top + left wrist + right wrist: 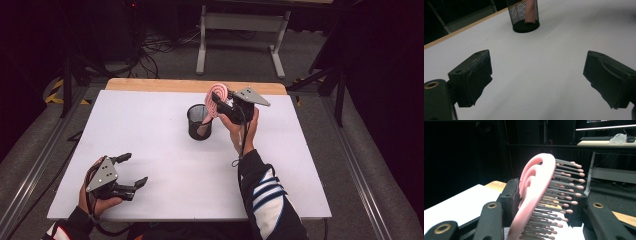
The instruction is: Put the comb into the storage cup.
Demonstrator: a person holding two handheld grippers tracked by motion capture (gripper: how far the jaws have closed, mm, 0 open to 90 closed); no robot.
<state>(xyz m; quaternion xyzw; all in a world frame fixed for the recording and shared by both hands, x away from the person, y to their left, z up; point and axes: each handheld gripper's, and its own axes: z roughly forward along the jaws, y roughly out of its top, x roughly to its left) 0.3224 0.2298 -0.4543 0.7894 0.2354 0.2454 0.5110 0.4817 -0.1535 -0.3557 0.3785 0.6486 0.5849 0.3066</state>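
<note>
Hairbrush (216, 97) placement is nearly done: its pink handle end already sits inside the black mesh cup (199, 121) near the middle of the bench's (150, 130) far edge, while the bristled head leans out over the cup's rim. Your right tongs (220, 102) bracket that head loosely; whether the pads press, I cannot tell. You have yet to draw them clear. Your left tongs (134, 170) rest spread and empty near the front left corner.
</note>
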